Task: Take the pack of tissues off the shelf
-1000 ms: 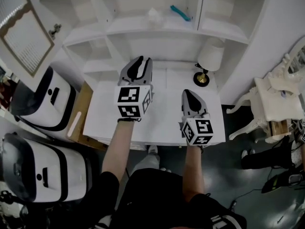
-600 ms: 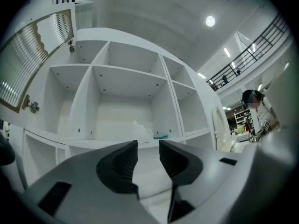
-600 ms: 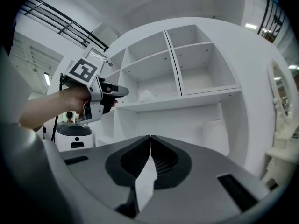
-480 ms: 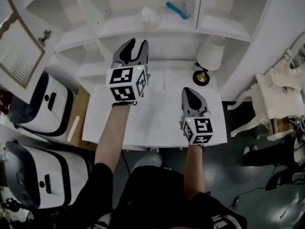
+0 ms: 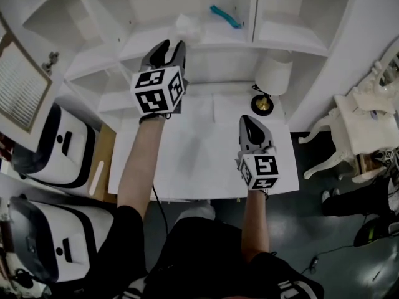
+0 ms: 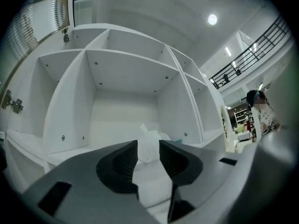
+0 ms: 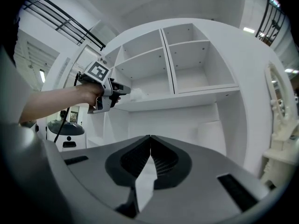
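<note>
The pack of tissues (image 5: 186, 25) is a white, crumpled bundle on the white shelf (image 5: 218, 39), in the compartment straight ahead of my left gripper. My left gripper (image 5: 168, 46) is raised to shelf height and stands open, its jaws having just opened wide. The pack (image 6: 150, 141) shows in the gap between the left gripper's (image 6: 148, 147) fingers, a little beyond the tips and apart from the pads. From the right gripper view, the left gripper (image 7: 122, 91) points at the tissues (image 7: 138, 95). My right gripper (image 5: 248, 123) hangs lower over the table (image 5: 206, 161) and is shut (image 7: 150, 141) with nothing in it.
A teal object (image 5: 225, 16) lies on the same shelf to the right of the tissues. A white lamp (image 5: 273, 75) stands at the table's back right. White-and-black machines (image 5: 59, 145) stand on the floor at left, a white chair (image 5: 355, 129) at right. An open cabinet door (image 5: 22, 80) hangs at far left.
My left gripper has risen and moved forward towards the shelf, and its jaws have spread apart. The right gripper has stayed low over the table, shifting only slightly.
</note>
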